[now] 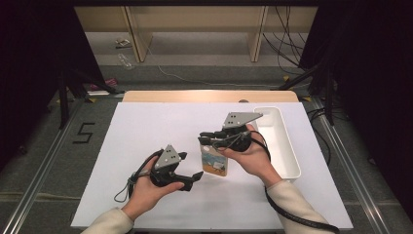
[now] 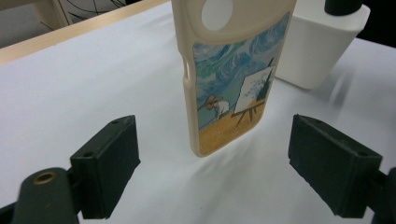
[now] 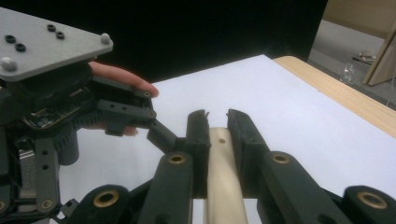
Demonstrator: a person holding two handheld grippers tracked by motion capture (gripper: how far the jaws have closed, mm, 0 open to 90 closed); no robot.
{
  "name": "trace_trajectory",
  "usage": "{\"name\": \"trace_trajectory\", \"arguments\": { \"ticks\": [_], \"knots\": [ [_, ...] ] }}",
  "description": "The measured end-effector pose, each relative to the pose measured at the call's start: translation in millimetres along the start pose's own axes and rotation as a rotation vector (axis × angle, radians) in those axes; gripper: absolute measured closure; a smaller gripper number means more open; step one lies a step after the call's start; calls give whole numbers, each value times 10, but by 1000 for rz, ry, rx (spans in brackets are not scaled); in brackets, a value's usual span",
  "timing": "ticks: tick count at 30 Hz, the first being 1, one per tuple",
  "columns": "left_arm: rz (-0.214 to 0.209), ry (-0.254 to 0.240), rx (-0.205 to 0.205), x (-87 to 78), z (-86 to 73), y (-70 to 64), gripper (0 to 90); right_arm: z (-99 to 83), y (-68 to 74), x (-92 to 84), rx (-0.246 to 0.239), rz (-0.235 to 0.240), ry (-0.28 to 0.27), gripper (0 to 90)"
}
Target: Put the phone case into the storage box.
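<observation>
So the right gripper (image 1: 210, 138) was clamped on the top edge of the phone case (image 1: 215, 163), holding it upright over the white table (image 1: 146, 131) near the middle. The left gripper (image 1: 191, 168) sat just beside the case with its jaws spread wide, nothing between them. A white bin (image 1: 282, 146) was off to the right.

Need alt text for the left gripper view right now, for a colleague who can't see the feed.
A cream phone case with a painted wheat-field and easel scene stands upright on the white table, ahead of the left gripper, whose two black jaws stand wide apart and clear of it. A white plastic bin sits behind it.
</observation>
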State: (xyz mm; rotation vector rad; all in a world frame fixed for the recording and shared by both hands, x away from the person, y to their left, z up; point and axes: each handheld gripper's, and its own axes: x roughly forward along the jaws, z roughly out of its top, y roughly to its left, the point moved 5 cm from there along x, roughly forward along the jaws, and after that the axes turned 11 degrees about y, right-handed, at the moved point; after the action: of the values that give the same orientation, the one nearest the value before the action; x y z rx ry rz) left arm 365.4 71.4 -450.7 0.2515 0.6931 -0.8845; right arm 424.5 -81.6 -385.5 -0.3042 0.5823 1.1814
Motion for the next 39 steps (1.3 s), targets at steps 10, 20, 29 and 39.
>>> {"name": "trace_trajectory", "arguments": {
  "ticks": [10,20,29,39],
  "knots": [
    [-44,17,56,85,-8,7,227,15,34,-21,-23,51,1,795],
    [-74,20,75,170,-13,73,290,20,73,-1,-29,82,3,795],
    [-96,62,110,298,-92,77,298,50,101,-14,-33,99,-7,795],
    [-126,73,143,400,-152,75,302,69,114,-31,-34,108,-16,795]
  ]
}}
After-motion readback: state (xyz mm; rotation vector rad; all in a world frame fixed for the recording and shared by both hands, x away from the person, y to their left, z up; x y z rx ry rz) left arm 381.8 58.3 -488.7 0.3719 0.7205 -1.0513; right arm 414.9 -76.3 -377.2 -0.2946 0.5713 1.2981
